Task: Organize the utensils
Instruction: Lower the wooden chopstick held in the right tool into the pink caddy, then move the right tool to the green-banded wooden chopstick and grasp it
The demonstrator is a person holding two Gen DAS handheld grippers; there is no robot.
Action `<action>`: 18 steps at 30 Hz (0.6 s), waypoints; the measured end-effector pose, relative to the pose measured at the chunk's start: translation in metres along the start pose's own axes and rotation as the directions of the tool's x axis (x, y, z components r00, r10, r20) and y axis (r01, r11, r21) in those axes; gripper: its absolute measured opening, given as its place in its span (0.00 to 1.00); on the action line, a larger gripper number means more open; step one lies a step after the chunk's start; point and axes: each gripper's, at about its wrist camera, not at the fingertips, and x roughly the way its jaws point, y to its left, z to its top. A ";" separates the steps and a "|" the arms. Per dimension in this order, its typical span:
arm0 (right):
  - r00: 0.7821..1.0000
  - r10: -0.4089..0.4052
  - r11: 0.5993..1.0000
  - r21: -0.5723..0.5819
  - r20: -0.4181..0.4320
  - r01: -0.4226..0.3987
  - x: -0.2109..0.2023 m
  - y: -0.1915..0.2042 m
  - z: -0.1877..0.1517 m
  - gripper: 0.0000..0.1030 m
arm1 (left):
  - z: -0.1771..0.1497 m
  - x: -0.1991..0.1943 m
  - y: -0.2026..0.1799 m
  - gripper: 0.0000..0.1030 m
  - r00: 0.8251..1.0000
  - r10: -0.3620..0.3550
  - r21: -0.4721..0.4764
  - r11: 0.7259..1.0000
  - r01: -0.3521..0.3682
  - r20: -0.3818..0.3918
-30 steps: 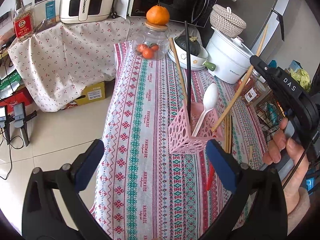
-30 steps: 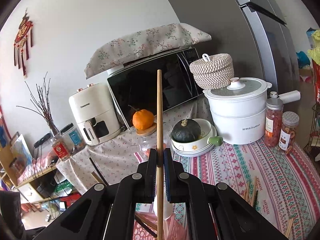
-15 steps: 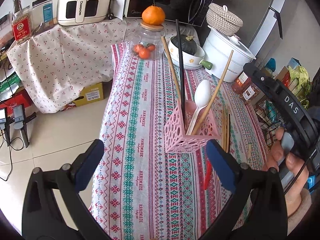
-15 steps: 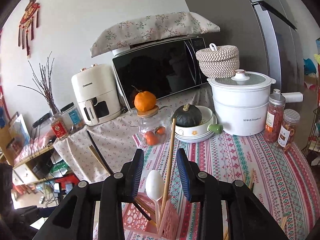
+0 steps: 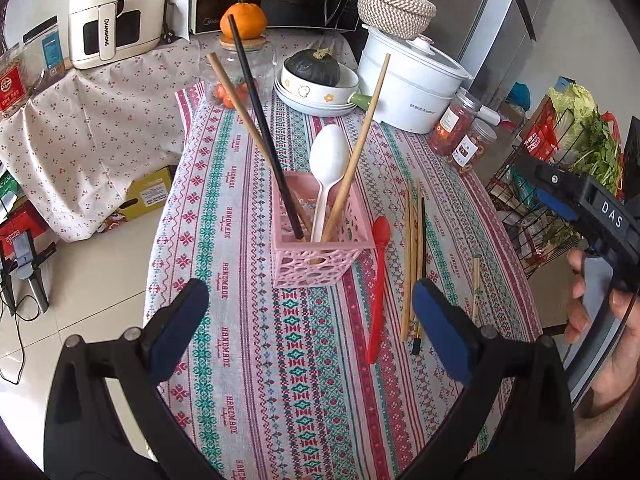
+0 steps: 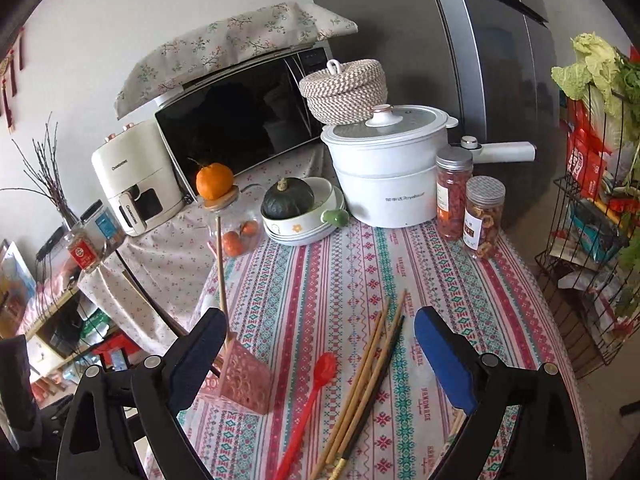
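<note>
A pink perforated utensil basket (image 5: 320, 252) (image 6: 240, 376) stands on the patterned tablecloth. It holds a white spoon (image 5: 330, 160), a black chopstick (image 5: 264, 128) and two wooden chopsticks (image 5: 362, 136). To its right lie a red spoon (image 5: 378, 280) (image 6: 308, 400) and a bundle of chopsticks (image 5: 414, 256) (image 6: 368, 376). My left gripper (image 5: 310, 328) hovers open in front of the basket with nothing between its fingers. My right gripper (image 6: 320, 360) is opening wide above the red spoon and loose chopsticks, with nothing gripped; it also shows at the right edge of the left wrist view (image 5: 576, 204), held by a hand.
At the table's far end stand a white pot (image 5: 412, 88) (image 6: 384, 176), stacked bowls with a dark squash (image 5: 316, 80), two spice jars (image 6: 468, 208) and a glass jar topped by an orange (image 5: 244, 24). A wire rack (image 6: 592, 248) of groceries stands right; floor lies left.
My right gripper let go of the wooden chopstick, which now leans in the basket, then opened wide and swung right over the loose utensils. The left gripper drew nearer the basket.
</note>
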 end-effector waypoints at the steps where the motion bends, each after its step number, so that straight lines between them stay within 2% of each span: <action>1: 0.999 -0.019 1.000 0.007 -0.036 0.019 0.002 -0.009 -0.001 0.96 | -0.001 0.001 -0.005 0.98 1.000 -0.003 0.011 1.000 0.003 -0.004; 5: 0.983 -0.078 0.994 0.056 -0.168 0.089 0.007 -0.047 -0.008 0.96 | -0.005 0.007 -0.028 0.98 1.000 -0.007 0.066 0.998 0.009 -0.021; 11: 0.939 -0.127 0.983 0.087 -0.319 0.162 0.018 -0.094 -0.028 0.96 | -0.011 0.024 -0.060 0.98 0.997 -0.013 0.134 0.991 0.022 -0.071; 16: 0.908 -0.130 0.973 0.124 -0.398 0.194 0.028 -0.128 -0.045 0.96 | -0.015 0.038 -0.083 0.98 0.994 -0.016 0.166 0.986 0.035 -0.112; 18: 0.903 -0.140 0.972 0.115 -0.406 0.203 0.030 -0.132 -0.048 0.96 | -0.016 0.043 -0.091 0.98 0.993 -0.009 0.187 0.982 0.032 -0.120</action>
